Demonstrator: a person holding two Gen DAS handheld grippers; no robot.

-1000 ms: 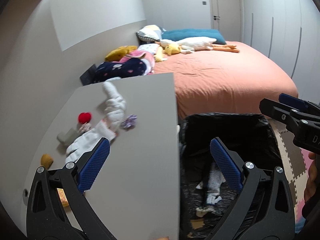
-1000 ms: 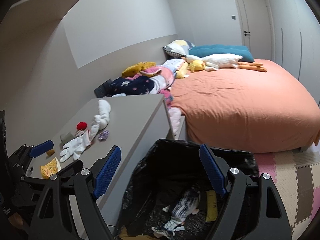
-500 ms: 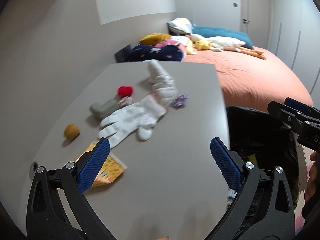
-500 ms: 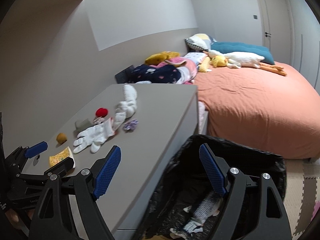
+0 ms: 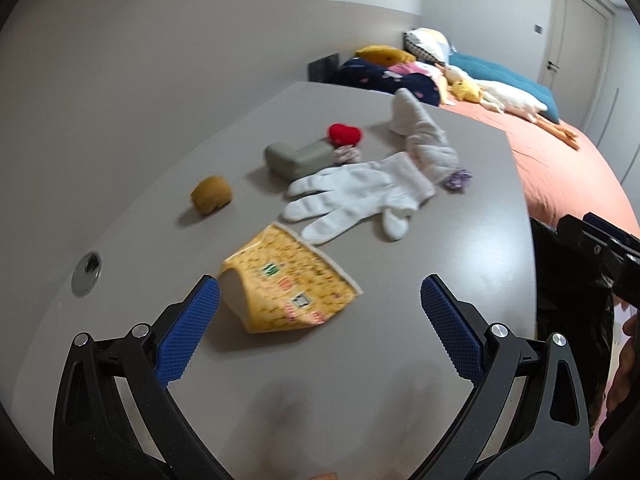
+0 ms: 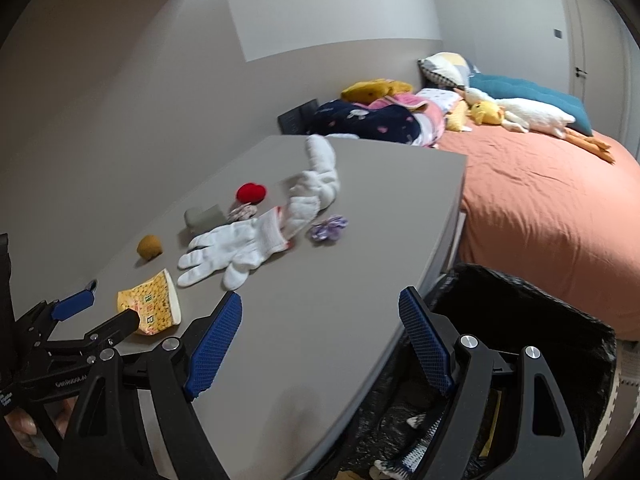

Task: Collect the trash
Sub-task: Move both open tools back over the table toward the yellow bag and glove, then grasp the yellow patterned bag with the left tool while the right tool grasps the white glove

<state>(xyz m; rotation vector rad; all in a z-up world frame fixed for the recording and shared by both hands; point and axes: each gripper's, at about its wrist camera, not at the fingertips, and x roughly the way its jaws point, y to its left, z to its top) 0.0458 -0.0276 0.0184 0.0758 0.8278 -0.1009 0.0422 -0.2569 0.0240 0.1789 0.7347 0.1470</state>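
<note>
The left gripper (image 5: 320,320) has its jaws spread wide with nothing in them; a crushed yellow paper cup (image 5: 286,286) lies on its side on the grey desk (image 5: 460,248), partly between the blue pads (image 5: 188,332) and touching neither. The right gripper (image 6: 320,344) also stands wide apart and empty, over the desk's near edge beside the black-lined trash bin (image 6: 560,320). A white glove (image 5: 352,194) lies just beyond the cup.
</note>
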